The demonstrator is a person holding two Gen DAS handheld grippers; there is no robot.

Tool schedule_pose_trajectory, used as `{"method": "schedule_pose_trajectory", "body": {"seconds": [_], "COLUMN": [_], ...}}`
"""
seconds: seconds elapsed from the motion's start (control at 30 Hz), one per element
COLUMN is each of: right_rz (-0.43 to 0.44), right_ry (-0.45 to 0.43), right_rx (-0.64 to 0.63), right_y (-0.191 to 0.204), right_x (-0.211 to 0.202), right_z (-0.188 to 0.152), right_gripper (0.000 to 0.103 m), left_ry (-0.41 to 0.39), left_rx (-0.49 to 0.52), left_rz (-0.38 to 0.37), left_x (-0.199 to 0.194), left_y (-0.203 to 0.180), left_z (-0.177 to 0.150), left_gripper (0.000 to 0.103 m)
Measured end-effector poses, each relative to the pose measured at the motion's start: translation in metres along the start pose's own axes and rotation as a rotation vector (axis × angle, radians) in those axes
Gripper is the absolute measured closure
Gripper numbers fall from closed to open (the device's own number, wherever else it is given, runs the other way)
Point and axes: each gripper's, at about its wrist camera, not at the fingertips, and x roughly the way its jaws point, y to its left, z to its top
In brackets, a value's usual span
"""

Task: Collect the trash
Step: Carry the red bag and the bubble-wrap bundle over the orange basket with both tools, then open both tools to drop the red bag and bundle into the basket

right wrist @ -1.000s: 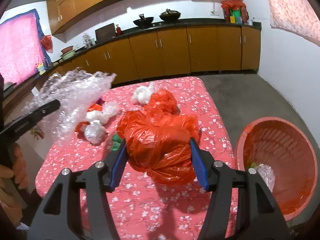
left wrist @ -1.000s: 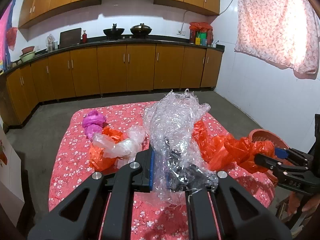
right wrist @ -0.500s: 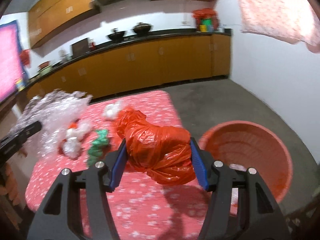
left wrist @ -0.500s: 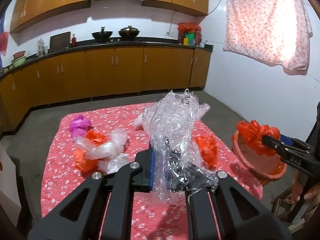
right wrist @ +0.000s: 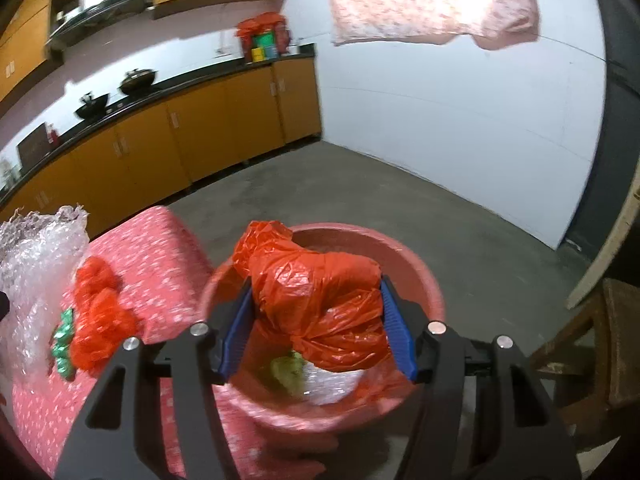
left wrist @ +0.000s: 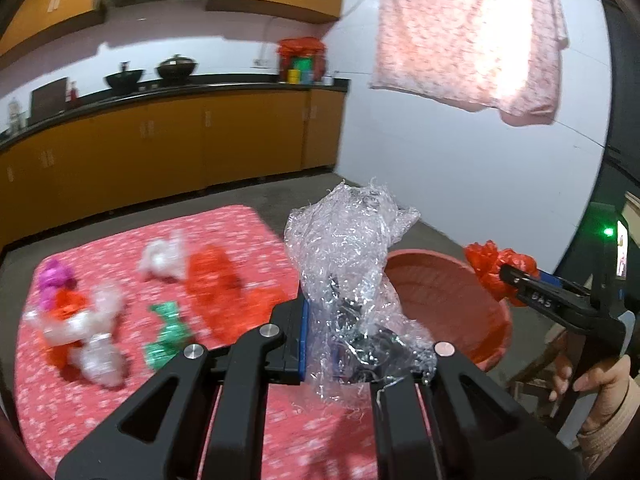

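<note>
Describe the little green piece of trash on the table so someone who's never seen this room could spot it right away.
Find the table with the pink flowered cloth. Near the middle of its top, between the clear plastic wads and the loose red bag, lies the green wrapper. It is the only green scrap there, small and crinkled.

Crinkly plastics over printed cloth
Glossy clear bubble wrap point(left wrist: 348, 264), shiny red plastic bag point(right wrist: 324, 304), smooth plastic basin point(right wrist: 420, 280), matt floral tablecloth point(left wrist: 120, 392)

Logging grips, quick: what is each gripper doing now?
Left gripper: shut on clear plastic wrap.
Right gripper: shut on red bag.
</note>
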Motion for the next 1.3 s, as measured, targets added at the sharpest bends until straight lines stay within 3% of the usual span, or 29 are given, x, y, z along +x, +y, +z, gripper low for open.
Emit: {"method": "schedule_pose_trajectory", "body": {"seconds": [0.4, 1.1, 1.3], "right_rz": [-0.031, 0.010, 0.078], "right_ry": [0.004, -0.022, -0.014], "right_rx": [0.075, 0.157, 0.180], "right_y": [-0.025, -0.048, -0.051], "right_x": [0.021, 0.036, 0.044], "right_z": [0.005, 0.005, 0.009], "right_gripper": [0.045, 0.043, 0.036], "left_ry": [0.072, 0.132, 0.152], "left_rx": [0.027, 0.091, 0.092], "left_rz": [-0.113, -0.167, -0.167], "left_x": [0.061, 0.115, 0.124], "left_y": [-0.056, -0.095, -0.097], "left_z": [-0.001, -0.004, -0.009], "left_gripper": [0.095, 0.095, 0.092]}}
